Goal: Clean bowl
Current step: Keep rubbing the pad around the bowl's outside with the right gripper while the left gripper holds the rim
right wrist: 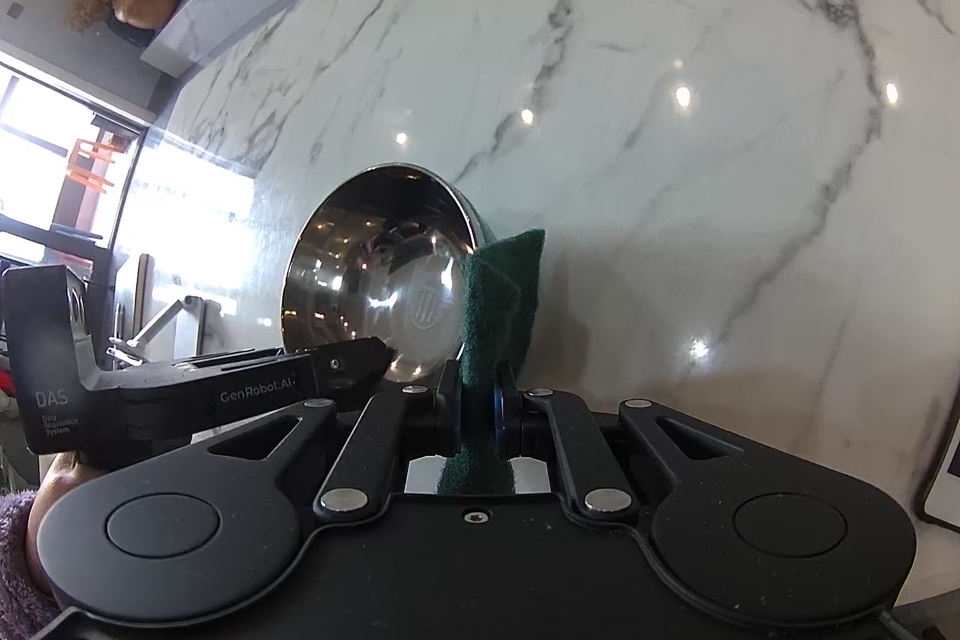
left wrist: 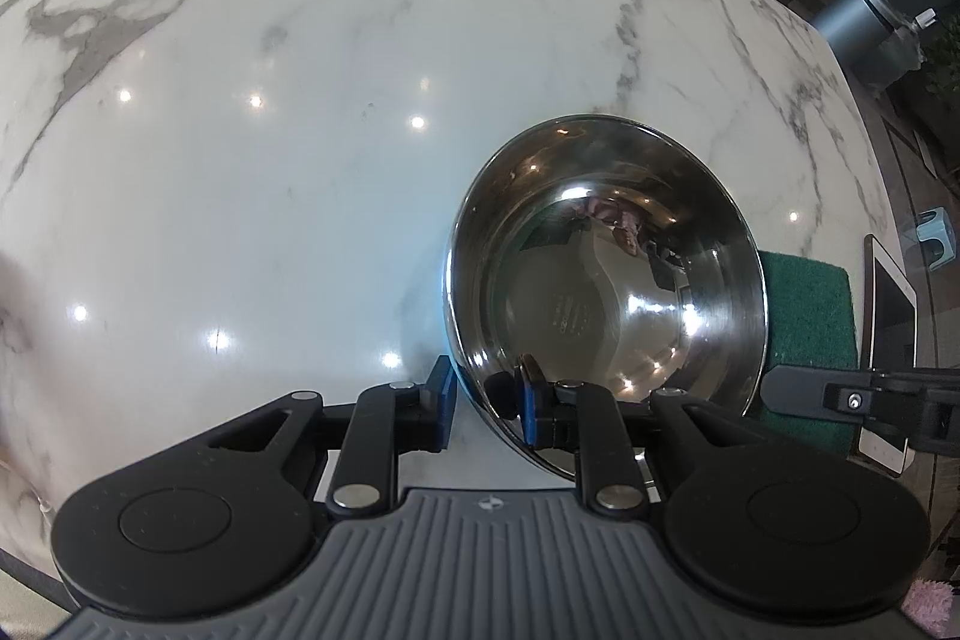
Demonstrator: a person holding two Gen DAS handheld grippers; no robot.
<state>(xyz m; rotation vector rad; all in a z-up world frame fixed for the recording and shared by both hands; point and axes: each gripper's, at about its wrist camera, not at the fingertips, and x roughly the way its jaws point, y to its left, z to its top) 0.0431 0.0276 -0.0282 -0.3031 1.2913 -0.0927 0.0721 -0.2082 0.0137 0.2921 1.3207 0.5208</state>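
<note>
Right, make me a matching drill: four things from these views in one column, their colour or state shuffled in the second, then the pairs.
1. bowl
2. scouring pad
3. left gripper
4. countertop

A. white, grey-veined marble
B. green, pinched upright in the right gripper's jaws
C. shiny steel, tilted on its side
D. jaws straddling the bowl's rim

Pairs: 1-C, 2-B, 3-D, 4-A
</note>
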